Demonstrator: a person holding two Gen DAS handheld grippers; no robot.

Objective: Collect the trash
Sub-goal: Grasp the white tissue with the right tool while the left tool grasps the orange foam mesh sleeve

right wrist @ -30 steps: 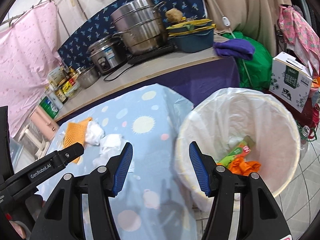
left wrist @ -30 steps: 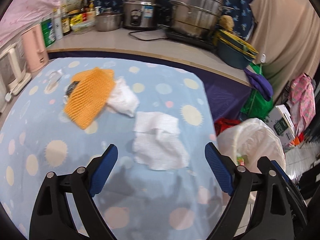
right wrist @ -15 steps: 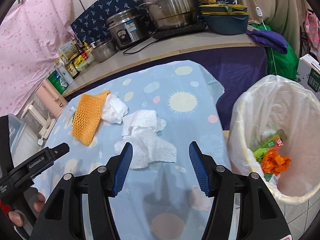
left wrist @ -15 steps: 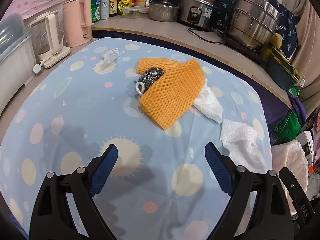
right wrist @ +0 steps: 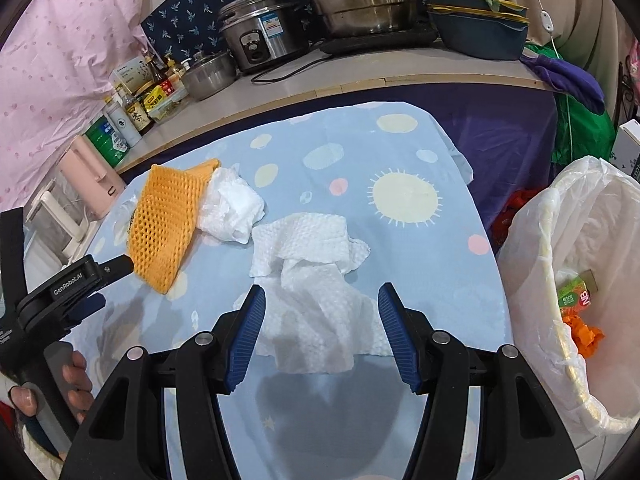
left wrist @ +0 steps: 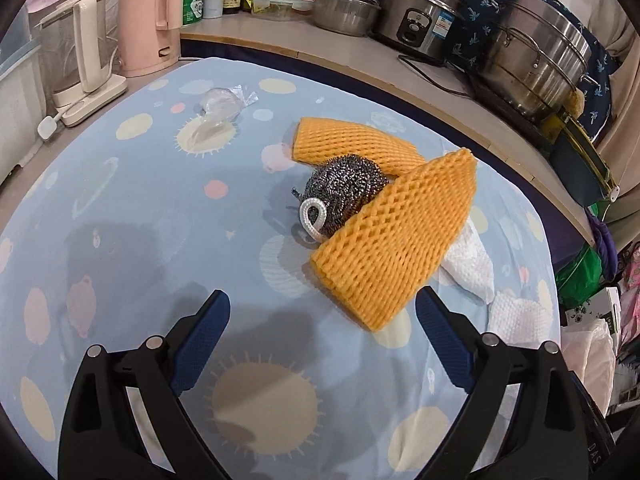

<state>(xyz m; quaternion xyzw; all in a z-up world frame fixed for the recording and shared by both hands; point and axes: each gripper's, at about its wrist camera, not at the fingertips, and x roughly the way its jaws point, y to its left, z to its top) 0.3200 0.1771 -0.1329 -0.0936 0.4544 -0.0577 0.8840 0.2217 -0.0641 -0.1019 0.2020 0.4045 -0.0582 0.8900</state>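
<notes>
A: Your left gripper (left wrist: 322, 344) is spread wide with nothing in it, hanging over the blue spotted tablecloth (left wrist: 120, 208). The orange foam net (left wrist: 394, 240) lies just ahead of its right fingertip, one end draped on the steel scourer (left wrist: 344, 196).

B: And my right?

A: Your right gripper (right wrist: 322, 330) is also wide open and holds nothing. The flat paper towel (right wrist: 316, 280) lies between its blue pads (right wrist: 248, 334), though I cannot tell whether they touch it. A crumpled tissue (right wrist: 230, 210) sits beyond, against the net.

B: Where are the edges?

A: The cloth's right edge drops off just past your right finger, and the lined trash bin (right wrist: 576, 248) stands beside it, below table height, with wrappers inside. The far edge meets the counter (right wrist: 360, 68) crowded with pots. On your left side a clear plastic wrapper (left wrist: 218, 110) lies near the pink kettle (left wrist: 146, 16); the cloth around your left gripper is bare.
</notes>
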